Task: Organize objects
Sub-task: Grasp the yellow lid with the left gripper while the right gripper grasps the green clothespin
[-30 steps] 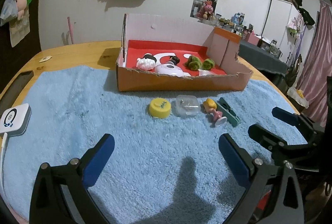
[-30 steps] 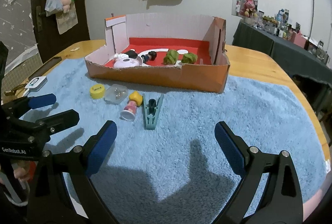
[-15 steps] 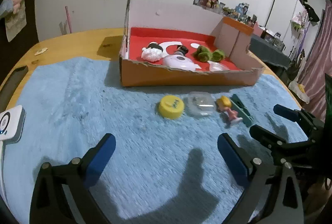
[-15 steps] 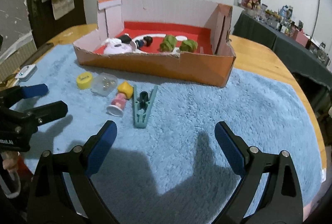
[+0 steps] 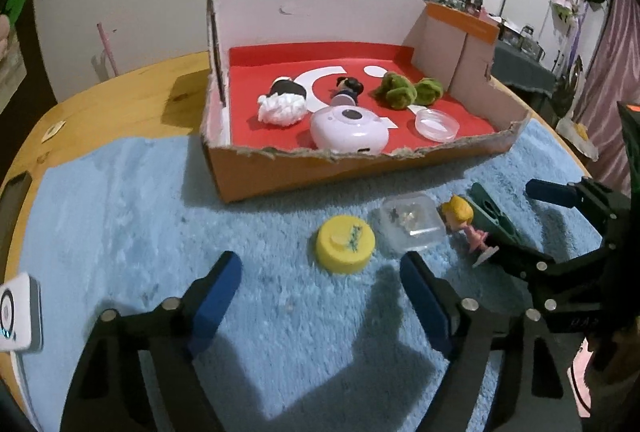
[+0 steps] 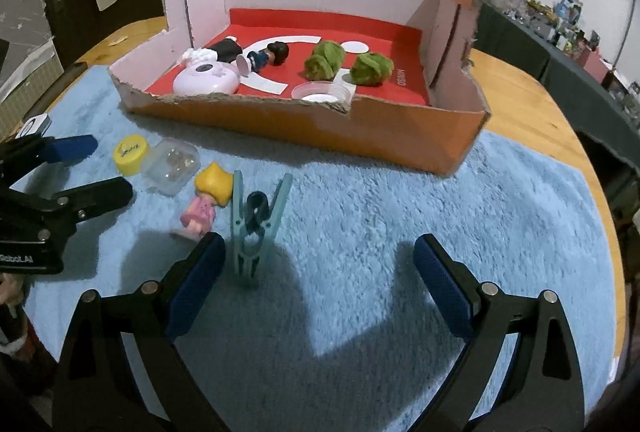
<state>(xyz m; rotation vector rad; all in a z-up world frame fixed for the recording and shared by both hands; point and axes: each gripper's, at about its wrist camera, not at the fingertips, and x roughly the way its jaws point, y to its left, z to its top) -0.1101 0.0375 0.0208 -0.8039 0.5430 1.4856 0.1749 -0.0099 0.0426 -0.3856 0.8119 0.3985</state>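
Two claws over the blue rug
The left claw (image 5: 320, 284) and right claw (image 6: 316, 272) are wide open, holding nothing, near the yellow cap (image 5: 346, 243)

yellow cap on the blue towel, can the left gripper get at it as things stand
Probably yes. The left gripper is open, the yellow cap lies just ahead between its fingers, and only the clear case sits close beside it.

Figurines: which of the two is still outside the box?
The blonde, pink-dressed figurine, lying on the blue towel beside the clothespin; the dark-haired one is inside.
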